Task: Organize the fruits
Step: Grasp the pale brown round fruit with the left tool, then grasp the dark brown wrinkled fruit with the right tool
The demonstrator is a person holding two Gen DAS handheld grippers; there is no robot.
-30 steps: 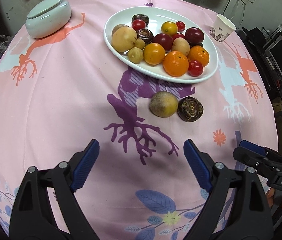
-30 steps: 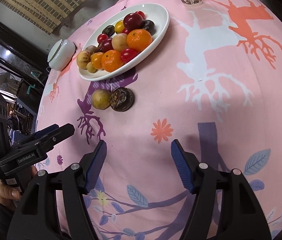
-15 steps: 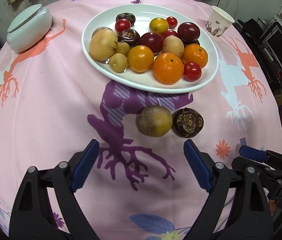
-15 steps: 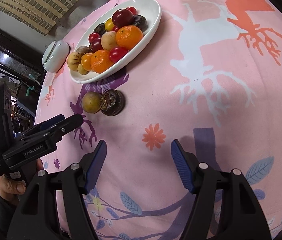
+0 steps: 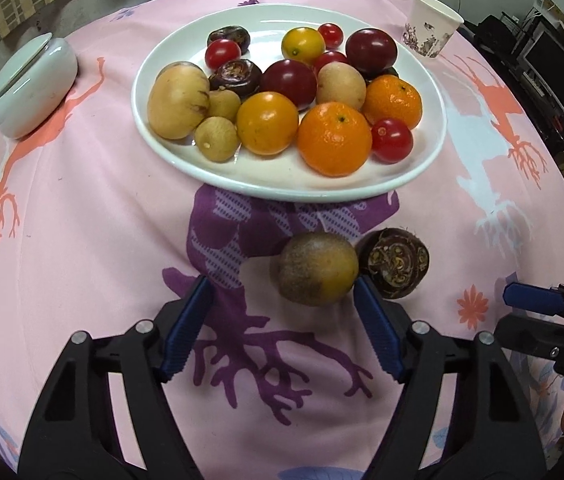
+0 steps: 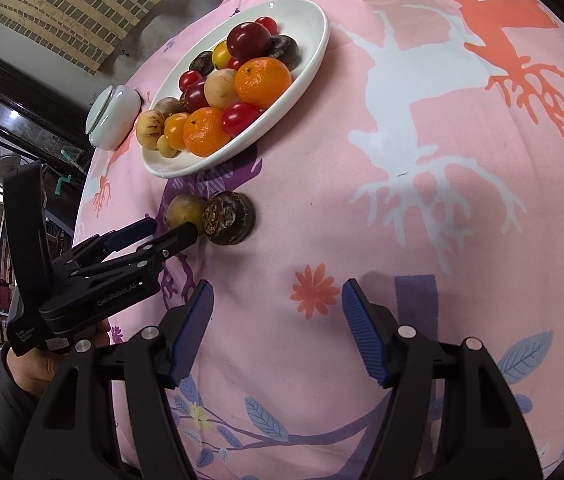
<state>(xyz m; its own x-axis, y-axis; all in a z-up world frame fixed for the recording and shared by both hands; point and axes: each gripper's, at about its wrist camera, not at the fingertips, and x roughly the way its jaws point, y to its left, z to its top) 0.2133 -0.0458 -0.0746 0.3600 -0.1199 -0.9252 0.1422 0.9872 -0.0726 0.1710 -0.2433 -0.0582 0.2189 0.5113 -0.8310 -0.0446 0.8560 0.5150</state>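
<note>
Two loose fruits lie on the pink cloth in front of the white plate (image 5: pixel 282 184): a brownish-green round fruit (image 5: pixel 316 268) and, touching its right side, a dark purple fruit (image 5: pixel 396 262). My left gripper (image 5: pixel 282 292) points down at them and its jaws are closing. The brownish fruit sits between the fingers, close to the right pad (image 5: pixel 376 328), and the left pad stands well clear of it. The right wrist view shows the left gripper (image 6: pixel 162 232) reaching that fruit (image 6: pixel 184 210). My right gripper (image 6: pixel 278 304) hovers open over bare cloth with nothing between its fingers.
The plate (image 6: pixel 314 40) holds several oranges, tomatoes, plums and tan fruits. A white lidded bowl (image 5: pixel 30 88) stands at the back left and a paper cup (image 5: pixel 432 26) at the back right. The right gripper's tip (image 5: pixel 534 300) shows at the right edge. A hand (image 6: pixel 38 368) holds the left gripper.
The left gripper has come forward and down to the two loose fruits, and its jaws have narrowed around the brownish one. The right gripper has stayed put.
</note>
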